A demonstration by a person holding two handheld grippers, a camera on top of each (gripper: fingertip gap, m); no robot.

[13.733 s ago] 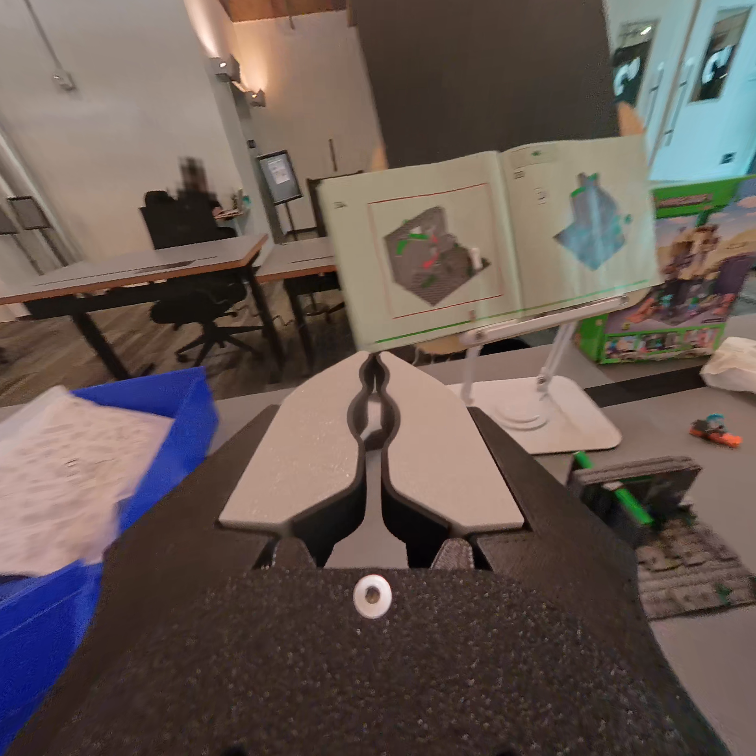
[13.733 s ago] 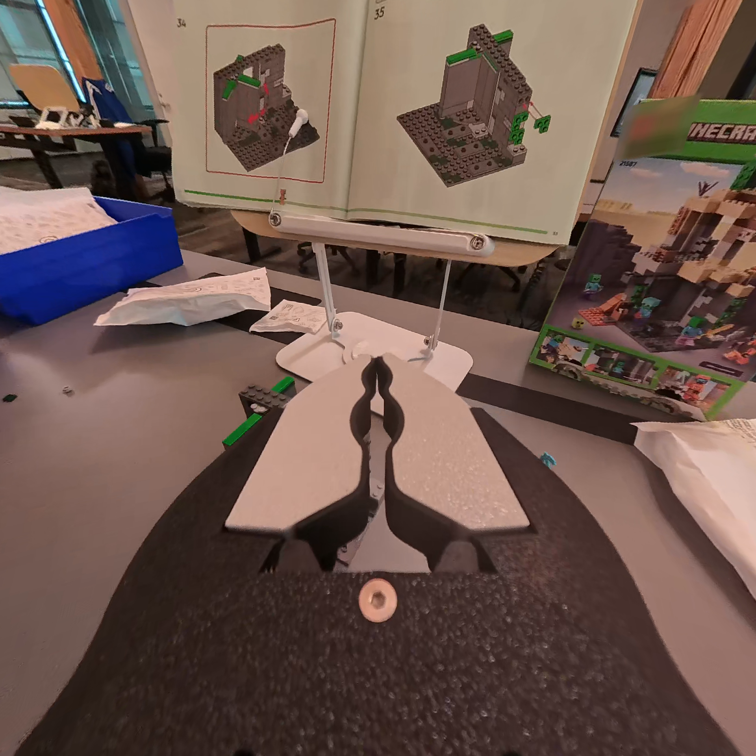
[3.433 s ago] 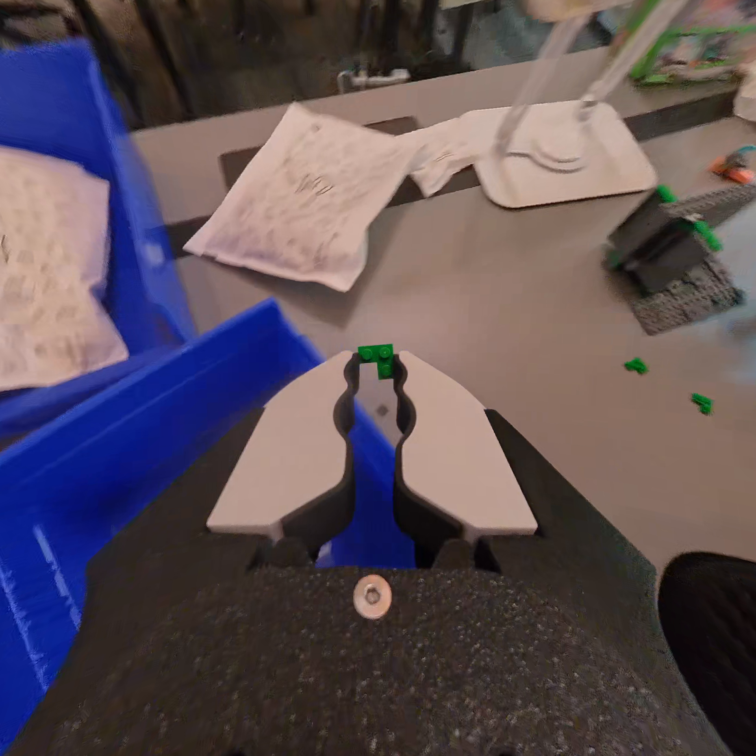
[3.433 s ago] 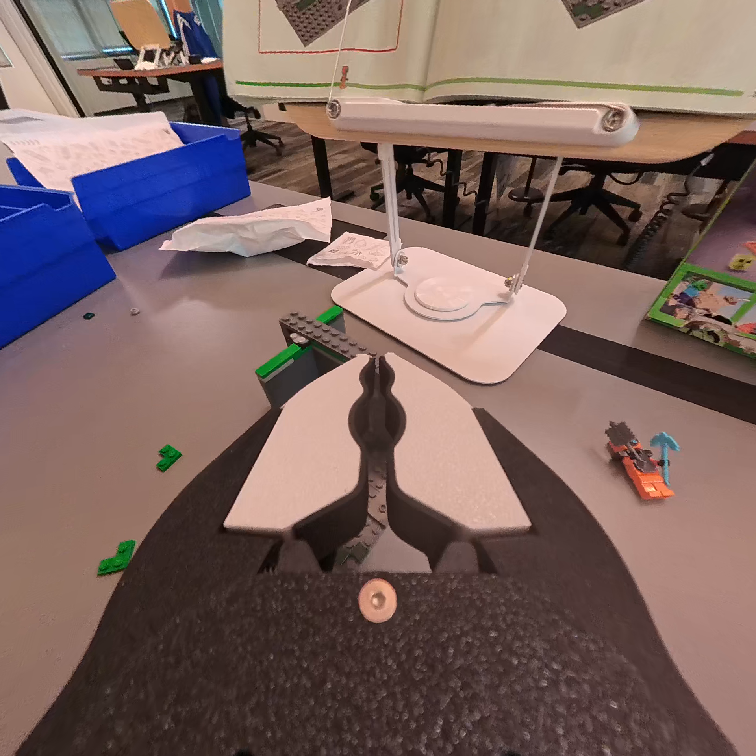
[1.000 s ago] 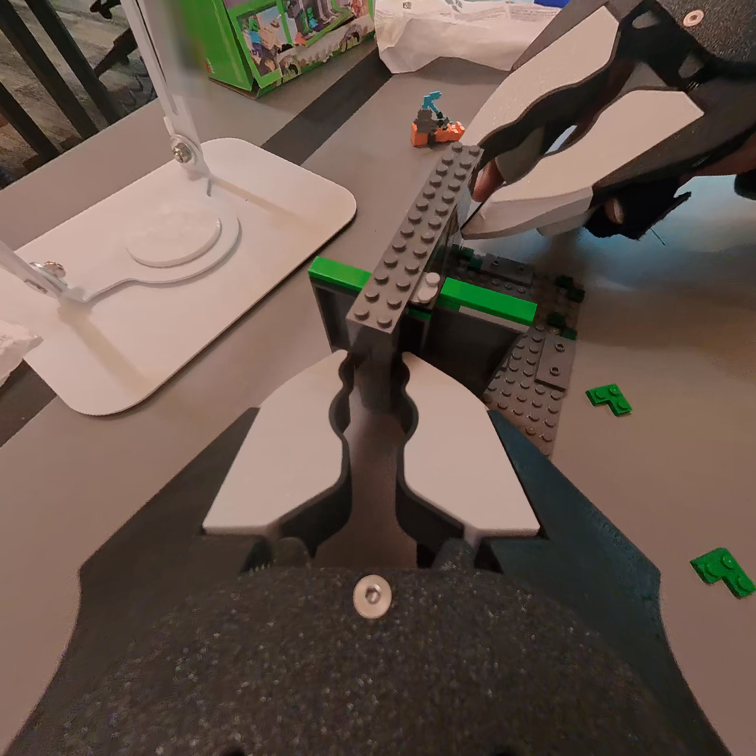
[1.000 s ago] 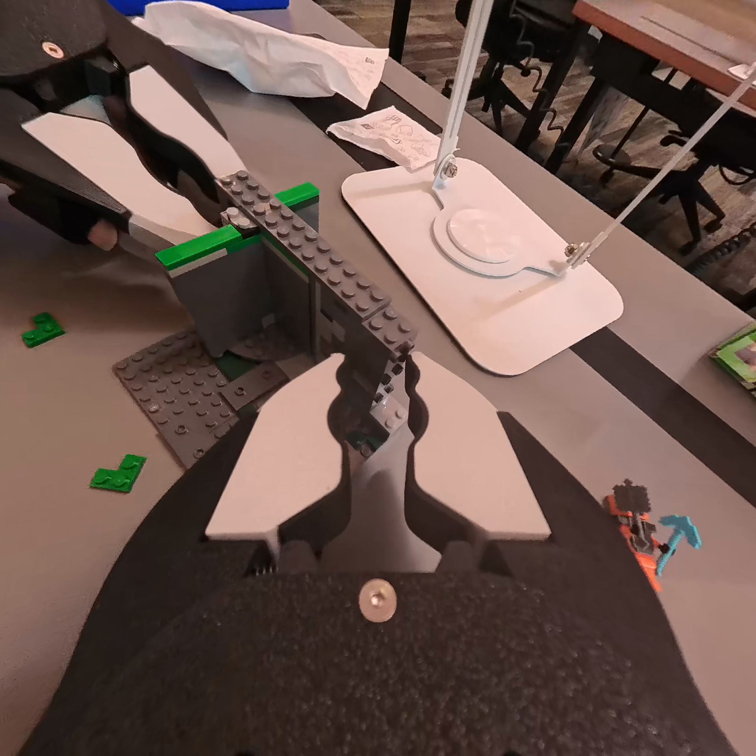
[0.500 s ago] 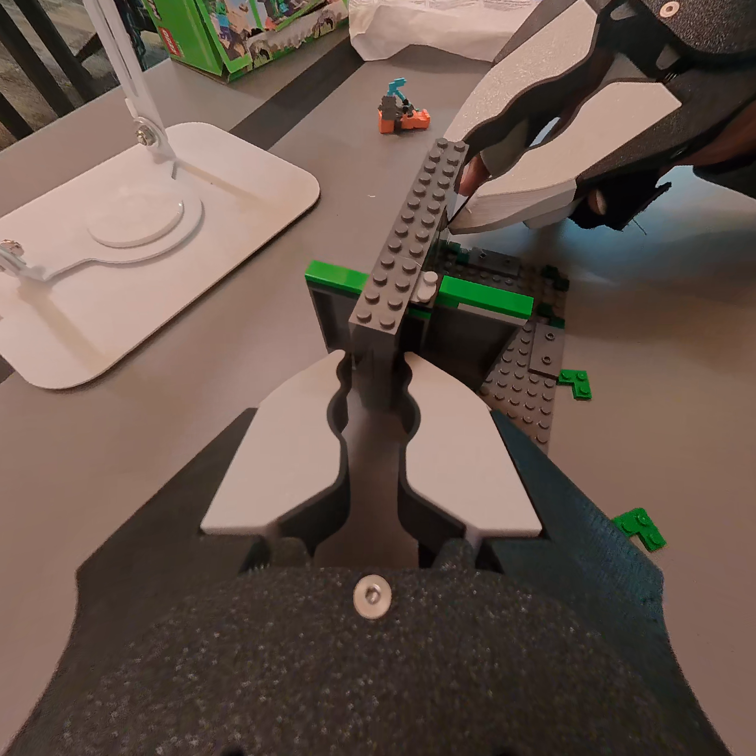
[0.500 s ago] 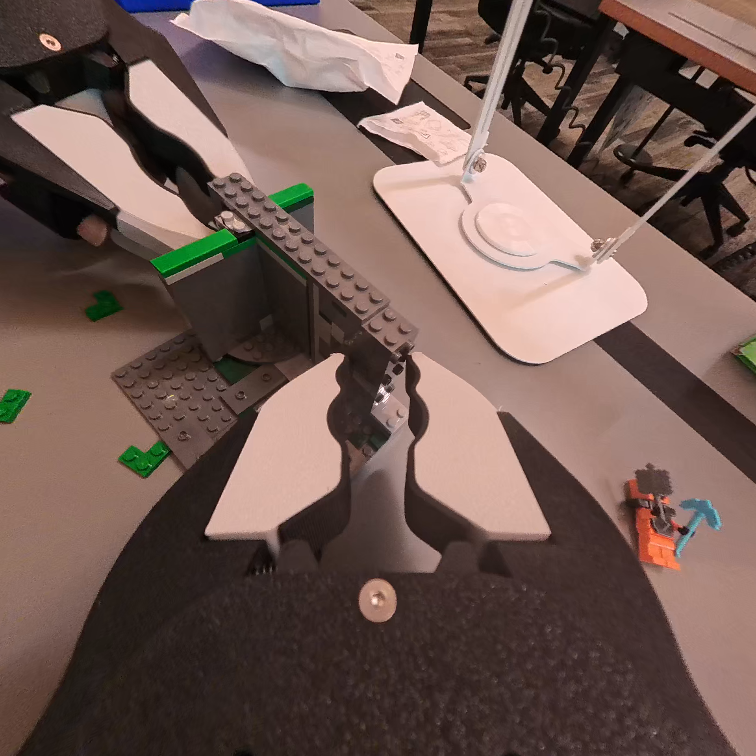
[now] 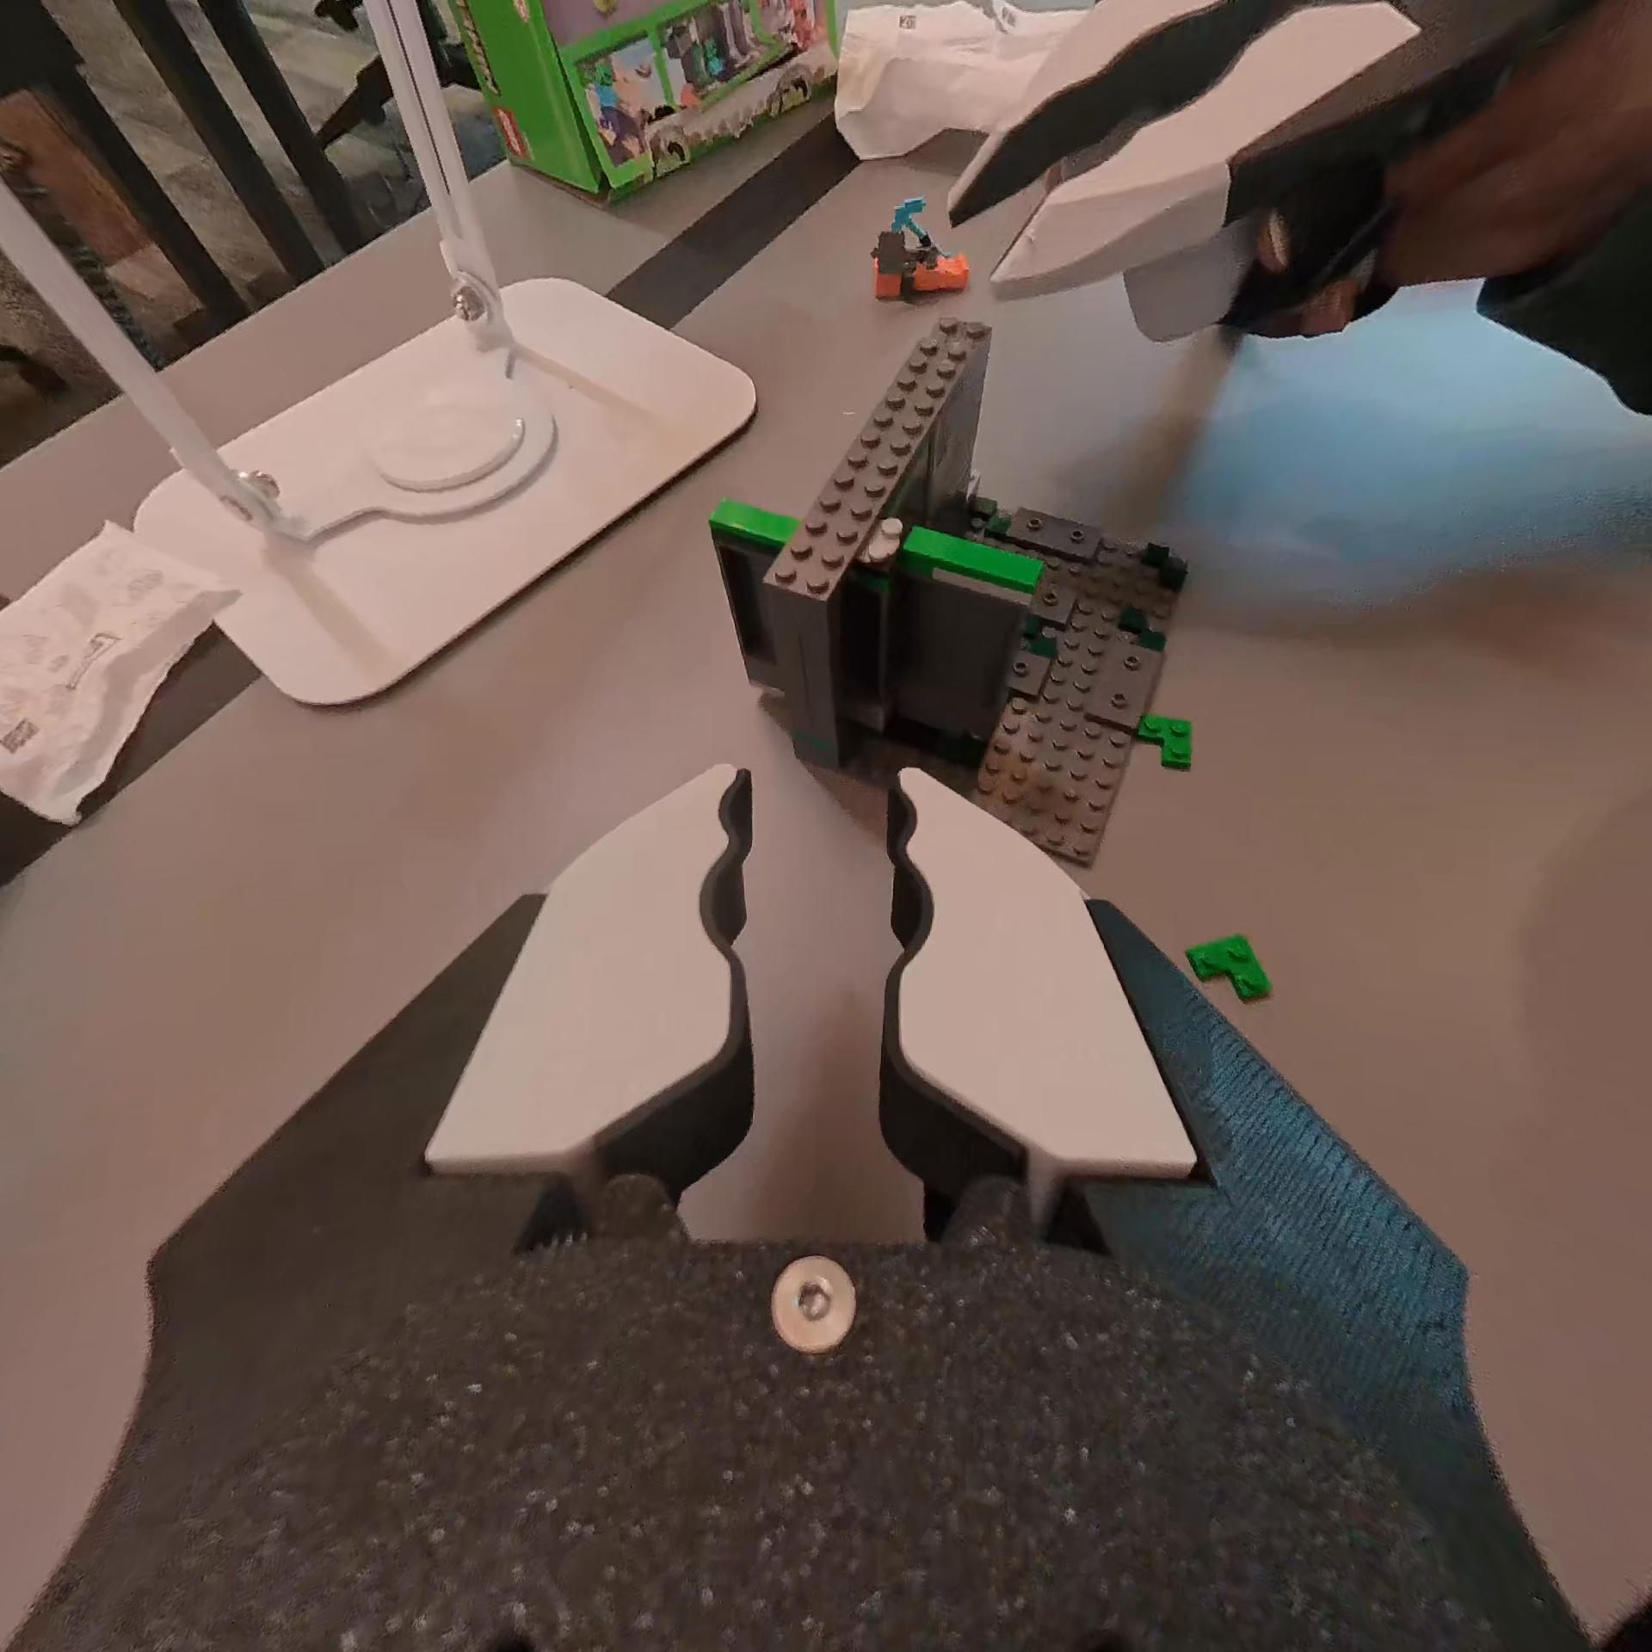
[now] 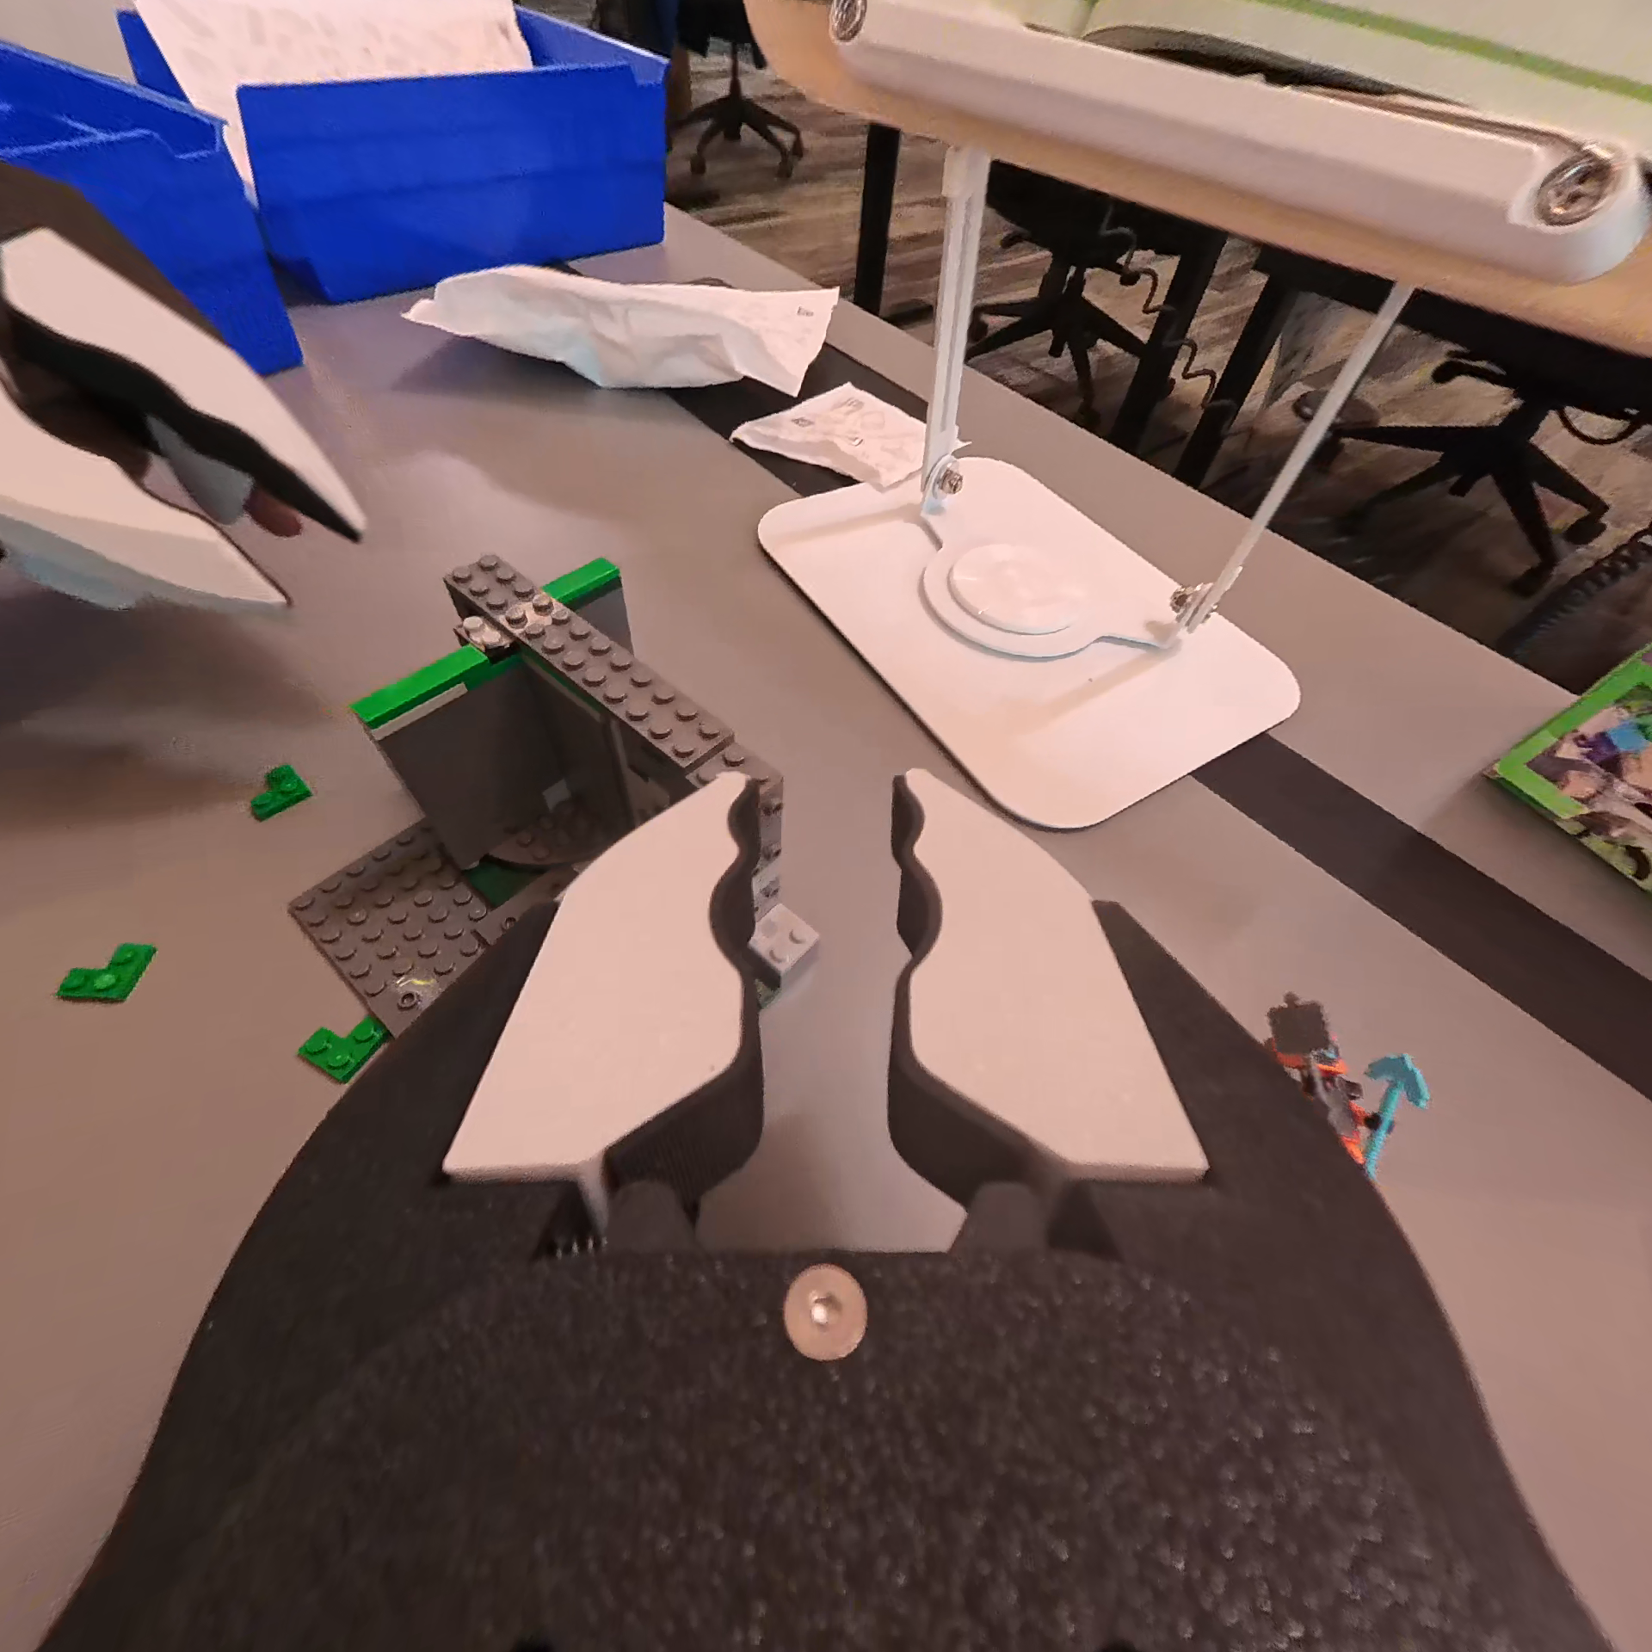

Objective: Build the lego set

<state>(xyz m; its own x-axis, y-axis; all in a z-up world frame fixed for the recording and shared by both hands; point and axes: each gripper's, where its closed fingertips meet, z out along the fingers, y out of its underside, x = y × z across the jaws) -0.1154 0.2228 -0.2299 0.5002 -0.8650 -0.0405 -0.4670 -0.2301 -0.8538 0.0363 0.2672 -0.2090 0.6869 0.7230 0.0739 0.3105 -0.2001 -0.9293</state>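
The lego build (image 9: 894,581) is a dark grey wall with green strips standing on a studded grey baseplate (image 9: 1073,733) on the grey table. My left gripper (image 9: 818,787) is open and empty, a short way in front of the wall's near end. My right gripper (image 10: 821,791) is open and empty, its left finger just in front of the build (image 10: 554,715). Each gripper also shows in the other's view, raised above the table: the right gripper (image 9: 979,246) and the left gripper (image 10: 322,568). Loose green corner plates (image 9: 1229,965) (image 10: 107,970) lie beside the baseplate.
A white book stand base (image 9: 429,474) (image 10: 1028,644) stands behind the build. A small orange and teal figure (image 9: 916,259) (image 10: 1332,1082), a green set box (image 9: 661,80), paper bags (image 10: 626,326) and blue bins (image 10: 447,161) lie around. My right fingertips sit around 15 centimetres from my left ones.
Both grippers stood closely around the ends of the grey wall; now both have opened wider and drawn back from it. The build rests on the table alone.
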